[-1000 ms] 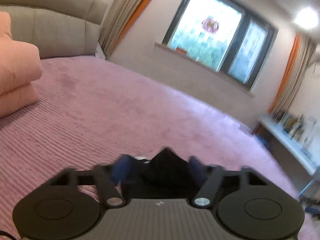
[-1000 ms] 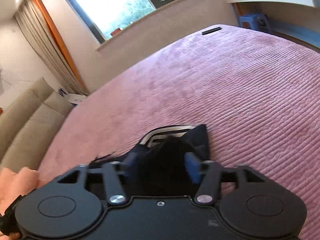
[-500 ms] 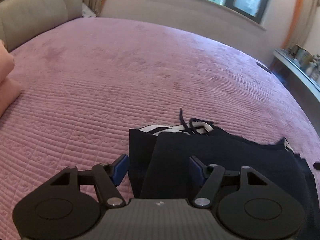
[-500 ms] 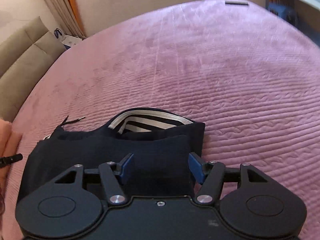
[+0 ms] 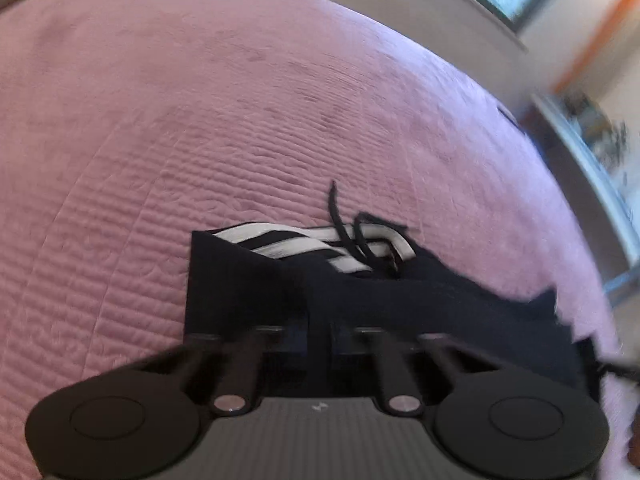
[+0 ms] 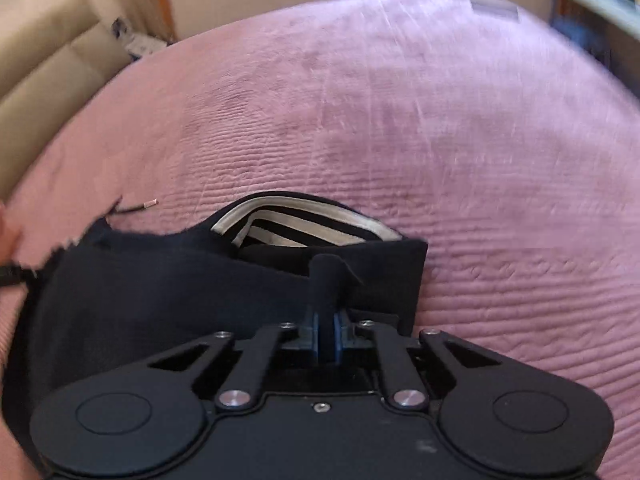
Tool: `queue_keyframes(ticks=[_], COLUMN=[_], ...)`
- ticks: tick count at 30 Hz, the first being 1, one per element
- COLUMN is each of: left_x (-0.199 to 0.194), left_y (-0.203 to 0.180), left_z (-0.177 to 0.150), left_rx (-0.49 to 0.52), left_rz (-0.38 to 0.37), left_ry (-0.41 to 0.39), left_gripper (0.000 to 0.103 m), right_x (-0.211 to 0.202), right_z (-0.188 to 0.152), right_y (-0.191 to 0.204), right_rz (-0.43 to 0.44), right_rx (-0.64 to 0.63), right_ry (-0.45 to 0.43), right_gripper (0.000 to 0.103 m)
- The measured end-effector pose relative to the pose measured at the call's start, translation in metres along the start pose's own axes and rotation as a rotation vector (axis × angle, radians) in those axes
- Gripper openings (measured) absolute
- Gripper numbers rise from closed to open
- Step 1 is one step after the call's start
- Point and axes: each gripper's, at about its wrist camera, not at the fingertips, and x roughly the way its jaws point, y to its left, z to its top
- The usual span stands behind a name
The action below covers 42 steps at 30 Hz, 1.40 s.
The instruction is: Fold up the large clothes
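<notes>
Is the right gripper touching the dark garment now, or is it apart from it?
Touching. The right wrist view shows the right gripper with its jaws closed on a pinched fold of the dark garment.

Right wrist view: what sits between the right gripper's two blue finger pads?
A pinched fold of the dark garment fills the gap at the right gripper, jaws closed on it. It shows plainly in the right wrist view.

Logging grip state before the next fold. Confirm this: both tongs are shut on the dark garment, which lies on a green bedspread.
Wrong on one count: the bedspread is pink, as the right wrist view shows. The rest holds: the left tongs and right tongs are both shut on the dark garment.
</notes>
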Motion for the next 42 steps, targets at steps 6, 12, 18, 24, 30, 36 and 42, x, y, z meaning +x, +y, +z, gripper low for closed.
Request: queue_keyframes(ticks=[6, 12, 18, 24, 30, 36, 42], left_x=[-0.067, -0.081, 0.025, 0.048, -0.026, -0.077, -0.044], left_y=[-0.007, -0.018, -0.004, -0.014, -0.022, -0.057, -0.039], left_z=[-0.009, 0.028, 0.026, 0.004, -0.003, -0.058, -0.115], left_rx=[-0.054, 0.007, 0.000, 0.086, 0.087, 0.085, 0.002], left_rz=[-0.102, -0.102, 0.091, 0.203, 0.266, 0.219, 0.167], left_ry=[-0.259, -0.362, -0.239, -0.211, -0.258, -0.219, -0.120], left_gripper=[0.010, 0.010, 0.010, 0.022, 0.038, 0.041, 0.044], right_x=[-0.063, -0.057, 0.050, 0.080, -0.022, -0.036, 0.032], right_z=[0.003, 0.049, 0.057, 0.037, 0.030, -0.032, -0.068], right_y=[0.023, 0.025, 0.016, 0.016, 0.055, 0.137, 0.148], right_rz=[-0.103, -0.122, -0.169, -0.229, -0.196, -0.013, -0.098], right_rx=[-0.041, -0.041, 0.017, -0.032, -0.095, -0.119, -0.097], right_ry=[-0.208, -0.325, -0.201, -0.049, -0.162, -0.033, 0.066], right_gripper=[0.006, 0.006, 0.006, 0.026, 0.032, 0.001, 0.000])
